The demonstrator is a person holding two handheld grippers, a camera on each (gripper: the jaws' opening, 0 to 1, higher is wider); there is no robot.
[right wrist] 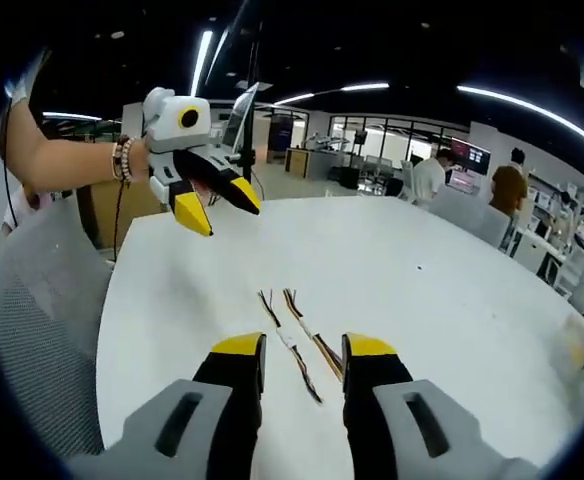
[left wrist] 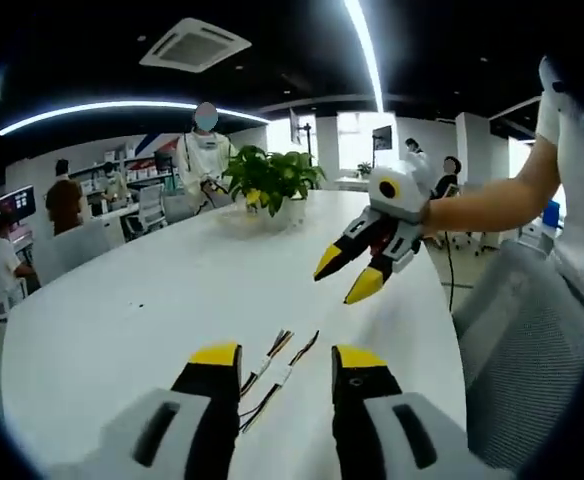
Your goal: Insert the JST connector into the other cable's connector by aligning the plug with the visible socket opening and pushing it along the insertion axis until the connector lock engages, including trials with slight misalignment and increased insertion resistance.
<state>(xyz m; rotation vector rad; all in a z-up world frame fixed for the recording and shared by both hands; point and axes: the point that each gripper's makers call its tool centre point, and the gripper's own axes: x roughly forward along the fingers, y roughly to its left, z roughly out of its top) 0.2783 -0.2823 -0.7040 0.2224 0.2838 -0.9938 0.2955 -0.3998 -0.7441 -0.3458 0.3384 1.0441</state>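
Two thin multi-coloured wire cables with small white JST connectors [left wrist: 275,374] lie side by side on the white table [left wrist: 152,300]. My left gripper [left wrist: 287,357] hovers open just before them, nothing between its yellow-tipped jaws. The right gripper [left wrist: 346,277] hangs open above the table further back, held by a person's arm. In the right gripper view the same cables [right wrist: 294,332] run between and ahead of my right gripper [right wrist: 304,346], which is open and empty. The left gripper [right wrist: 220,207] shows open at upper left, above the table's far edge.
A potted green plant [left wrist: 272,180] stands at the table's far side. A grey mesh chair [left wrist: 532,340] is beside the table edge, seen also as a chair [right wrist: 32,300]. People sit and stand at desks beyond. The table top [right wrist: 442,290] is broad and white.
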